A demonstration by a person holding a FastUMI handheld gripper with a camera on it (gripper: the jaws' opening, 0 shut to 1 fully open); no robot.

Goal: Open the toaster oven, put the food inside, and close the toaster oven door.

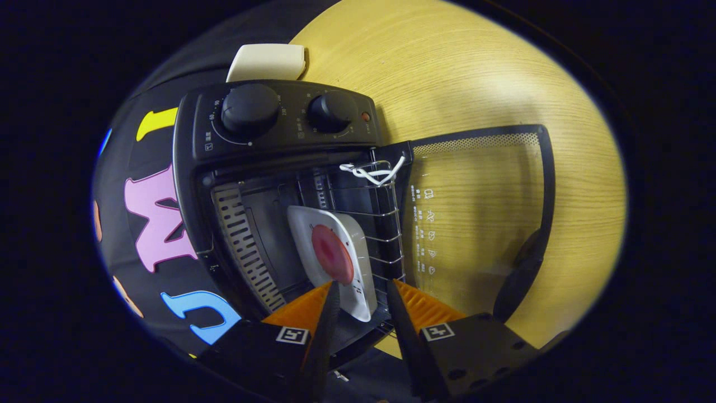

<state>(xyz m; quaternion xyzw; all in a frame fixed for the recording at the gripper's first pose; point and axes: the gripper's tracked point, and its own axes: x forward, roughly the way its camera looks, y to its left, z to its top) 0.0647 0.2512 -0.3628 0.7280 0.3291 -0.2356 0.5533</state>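
At the bottom centre, the gripper (362,291) has its fingers spread, holding nothing. The plate (335,258) with red food (332,253) sits on the rack (386,224) inside the oven (279,184), mid-frame. The door (481,218) hangs open at right over the table (447,67).

Dim, sharp, fisheye-warped edges

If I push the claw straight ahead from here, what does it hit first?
Most likely the white plate with the red food, sitting on the wire rack inside the open toaster oven. The open claw points at its near edge. Depth is unclear.
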